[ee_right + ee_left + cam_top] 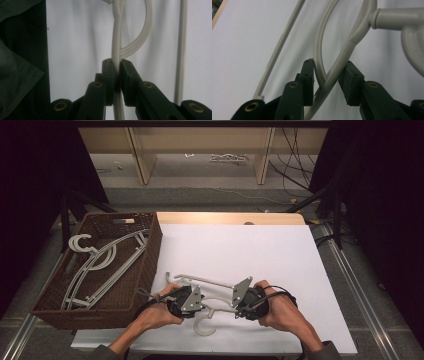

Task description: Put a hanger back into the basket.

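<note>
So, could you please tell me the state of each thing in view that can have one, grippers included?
Hanger: lying on the white table top, gripped at both arms.
Right gripper: shut on the hanger's arm.
Left gripper: around the hanger's arm; one pad touches it, the other stands off.
Basket: at the table's left edge, holding several hangers.
Hangers in the basket: lying flat, stacked.

Hanger [207, 296] looks like smooth pale grey plastic with a slight sheen; the hangers [102, 262] in the basket at 9 o'clock look the same. Basket [150, 251] is dark brown woven wicker, rough; table top [280, 255] is matt white like paper, with a light wood edge at 12 o'clock. Both grippers' pads [350, 82] [108, 75] are matt black plastic with brass-coloured metal rivets.
</note>
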